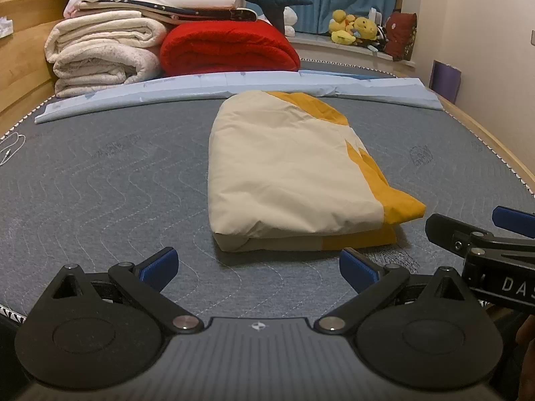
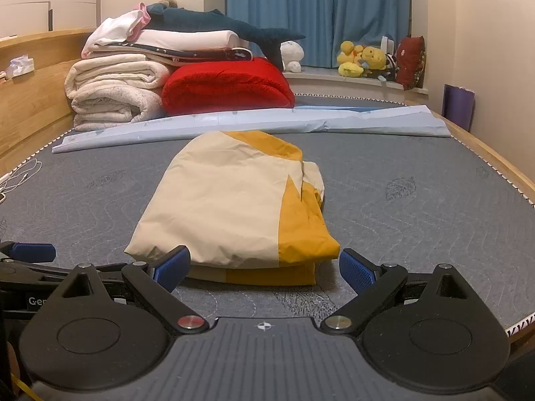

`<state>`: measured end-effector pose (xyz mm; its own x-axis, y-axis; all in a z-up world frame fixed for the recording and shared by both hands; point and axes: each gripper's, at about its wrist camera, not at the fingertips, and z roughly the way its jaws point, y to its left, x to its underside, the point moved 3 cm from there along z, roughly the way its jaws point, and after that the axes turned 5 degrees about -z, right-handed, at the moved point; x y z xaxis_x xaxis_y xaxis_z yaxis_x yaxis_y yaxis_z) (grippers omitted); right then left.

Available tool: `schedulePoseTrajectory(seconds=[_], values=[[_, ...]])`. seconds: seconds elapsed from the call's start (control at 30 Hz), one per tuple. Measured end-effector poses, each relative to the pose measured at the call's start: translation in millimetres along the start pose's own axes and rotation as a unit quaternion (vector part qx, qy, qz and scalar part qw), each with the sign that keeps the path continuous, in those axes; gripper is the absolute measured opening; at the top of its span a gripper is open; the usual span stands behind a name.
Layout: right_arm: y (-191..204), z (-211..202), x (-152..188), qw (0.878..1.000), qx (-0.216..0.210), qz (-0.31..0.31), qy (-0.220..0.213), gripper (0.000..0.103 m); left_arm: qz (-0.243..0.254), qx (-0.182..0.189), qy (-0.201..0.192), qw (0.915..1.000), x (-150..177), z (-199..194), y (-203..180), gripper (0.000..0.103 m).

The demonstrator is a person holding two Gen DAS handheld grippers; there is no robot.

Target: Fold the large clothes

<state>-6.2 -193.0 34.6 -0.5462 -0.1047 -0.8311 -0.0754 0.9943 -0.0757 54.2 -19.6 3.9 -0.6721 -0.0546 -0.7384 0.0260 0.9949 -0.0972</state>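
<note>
A cream and mustard-yellow garment (image 1: 287,173) lies folded into a compact bundle on the grey quilted mattress (image 1: 100,180). My left gripper (image 1: 259,265) hovers just short of the bundle's near edge, open, nothing between its blue pads. The right gripper (image 1: 474,230) shows at the right edge of the left wrist view. In the right wrist view the same garment (image 2: 227,207) sits straight ahead, and my right gripper (image 2: 264,267) is open at its near edge without touching it. The left gripper's finger (image 2: 31,252) pokes in from the left.
A long pale blue folded sheet (image 1: 200,90) lies across the mattress behind the garment. Stacked white blankets (image 1: 103,50) and a red blanket (image 1: 230,46) sit at the back left by the wooden headboard (image 1: 20,53). Plush toys (image 2: 361,58) line the window ledge. White cables (image 2: 20,175) lie at the left edge.
</note>
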Motion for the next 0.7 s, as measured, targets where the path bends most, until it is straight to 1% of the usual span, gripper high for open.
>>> schedulePoseTrajectory(seconds=[0.7], values=[[-3.3,2.5,3.6,1.000,0.000,-0.001,0.009,0.096,0.007,0.001,0.005,1.0000,2.4,3.4,2.8,0.102]])
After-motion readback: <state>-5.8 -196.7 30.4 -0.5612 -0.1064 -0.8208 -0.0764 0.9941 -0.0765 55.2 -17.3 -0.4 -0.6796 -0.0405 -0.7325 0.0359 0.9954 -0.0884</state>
